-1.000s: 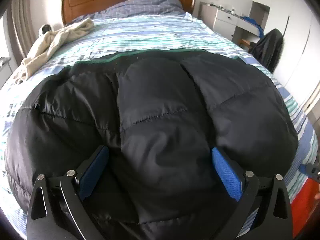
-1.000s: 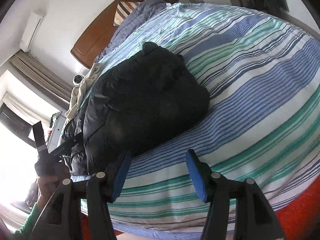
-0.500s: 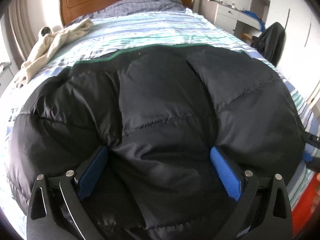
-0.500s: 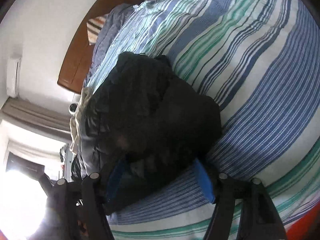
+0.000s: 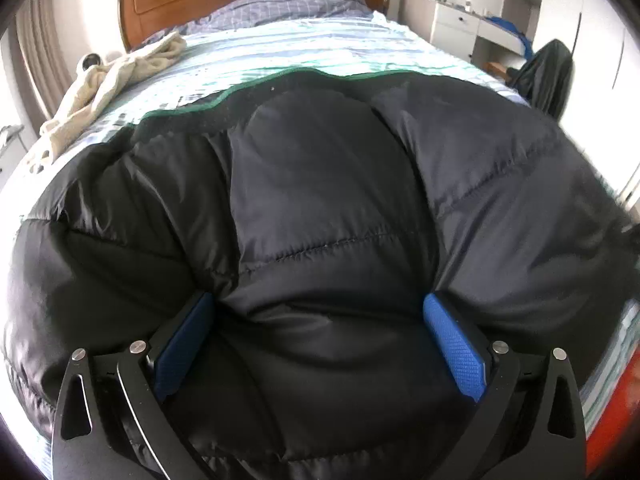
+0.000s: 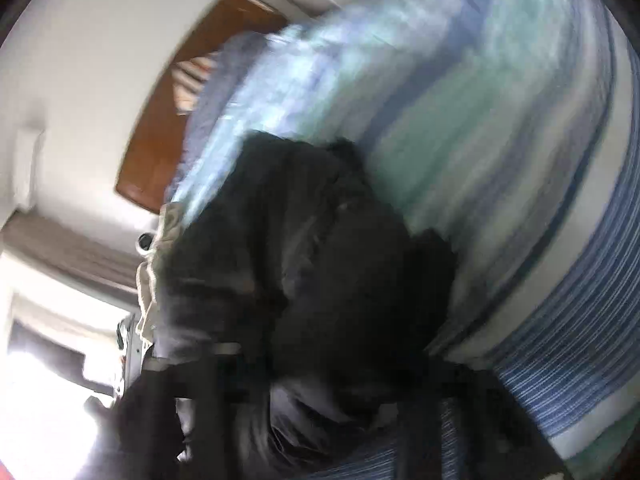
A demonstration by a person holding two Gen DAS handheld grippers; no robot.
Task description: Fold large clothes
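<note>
Striped bed (image 5: 320,44) carries black puffer jacket (image 5: 328,200). Left hand-held gripper (image 5: 320,344) spread, pressed into padding; right hand-held gripper (image 6: 320,376) closing on jacket edge. Fold-over judged next.

Striped bed (image 5: 304,46) bears black jacket (image 5: 320,200) and beige garment (image 5: 116,80)

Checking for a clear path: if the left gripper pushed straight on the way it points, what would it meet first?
The black puffer jacket. The left gripper is open, its fingers already sunk against the padding, so it would press deeper, probably toward the striped bedcover beneath.
</note>
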